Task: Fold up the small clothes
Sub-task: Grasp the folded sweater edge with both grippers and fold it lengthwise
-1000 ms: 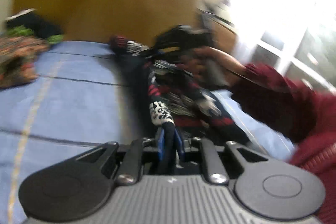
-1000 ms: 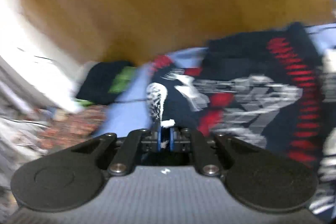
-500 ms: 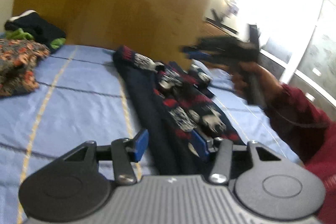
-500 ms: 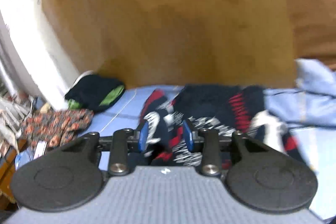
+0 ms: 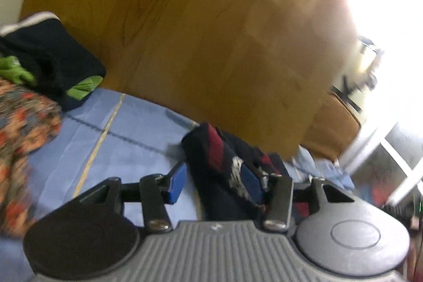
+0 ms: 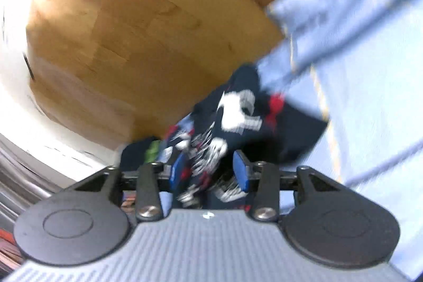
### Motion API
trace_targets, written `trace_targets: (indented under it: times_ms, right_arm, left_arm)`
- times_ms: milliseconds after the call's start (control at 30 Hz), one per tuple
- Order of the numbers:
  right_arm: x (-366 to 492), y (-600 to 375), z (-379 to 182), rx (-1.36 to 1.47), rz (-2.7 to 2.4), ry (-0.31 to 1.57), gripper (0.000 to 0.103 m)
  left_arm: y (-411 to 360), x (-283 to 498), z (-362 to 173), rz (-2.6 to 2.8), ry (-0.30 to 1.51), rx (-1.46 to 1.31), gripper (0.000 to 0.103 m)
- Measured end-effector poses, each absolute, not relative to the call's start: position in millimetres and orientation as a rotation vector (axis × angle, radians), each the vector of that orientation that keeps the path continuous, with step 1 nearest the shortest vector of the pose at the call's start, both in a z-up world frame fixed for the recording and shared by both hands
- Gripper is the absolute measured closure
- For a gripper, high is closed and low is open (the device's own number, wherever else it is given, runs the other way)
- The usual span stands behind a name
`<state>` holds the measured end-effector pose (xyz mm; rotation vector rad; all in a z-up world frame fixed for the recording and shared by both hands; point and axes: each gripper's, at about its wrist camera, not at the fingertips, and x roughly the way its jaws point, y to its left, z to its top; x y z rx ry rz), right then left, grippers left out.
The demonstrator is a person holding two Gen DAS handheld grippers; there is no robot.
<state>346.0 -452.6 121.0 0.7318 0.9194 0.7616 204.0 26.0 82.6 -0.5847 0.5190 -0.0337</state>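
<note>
Blue bedsheet (image 5: 137,139) under unlabelled navy patterned garment (image 6: 238,110); left fingers (image 5: 177,180) apart, right fingers (image 6: 176,171) opening, both empty.

Two grippers are seen, each from its own camera. The left gripper (image 5: 214,181) is made with a grey ribbed body, two round discs, black arms, shiny silver screws and blue pads (image 5: 176,183). The right gripper (image 6: 208,174) is built the same, with black discs and a small white mark.

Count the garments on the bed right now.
3: a patterned dark garment just ahead of the left gripper, a floral one at far left, a navy-green one behind it. Others may be hidden.
</note>
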Motion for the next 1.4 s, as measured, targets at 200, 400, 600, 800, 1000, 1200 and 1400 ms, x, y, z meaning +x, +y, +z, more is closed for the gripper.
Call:
trace_targets:
  times_ms: [200, 400, 600, 800, 1000, 1200, 1400]
  right_arm:
    - [393, -420, 88, 0.804, 0.615, 0.928, 0.040]
    - [393, -451, 100, 0.955, 0.637, 0.582, 0.090]
    - [335, -481, 115, 0.782, 0.570, 0.322, 0.090]
    - [349, -460, 126, 0.691, 0.644, 0.351, 0.091]
    - [319, -390, 200, 0.339, 1.011, 0.256, 0.093]
    - [212, -348, 180, -0.435, 1.538, 0.341, 0.091]
    - [168, -378, 114, -0.630, 1.510, 0.556, 0.070]
  left_arm:
    - [33, 279, 60, -0.024, 0.563, -0.669, 0.059]
    - [17, 310, 49, -0.075, 0.575, -0.672, 0.060]
    - [-5, 335, 40, -0.135, 0.588, -0.631, 0.060]
    - [-33, 369, 10, -0.089, 0.757, -0.514, 0.080]
    - [-5, 335, 32, -0.123, 0.707, -0.598, 0.074]
    - [21, 253, 58, -0.160, 0.621, -0.606, 0.054]
    - [-12, 198, 42, -0.212, 0.652, -0.599, 0.050]
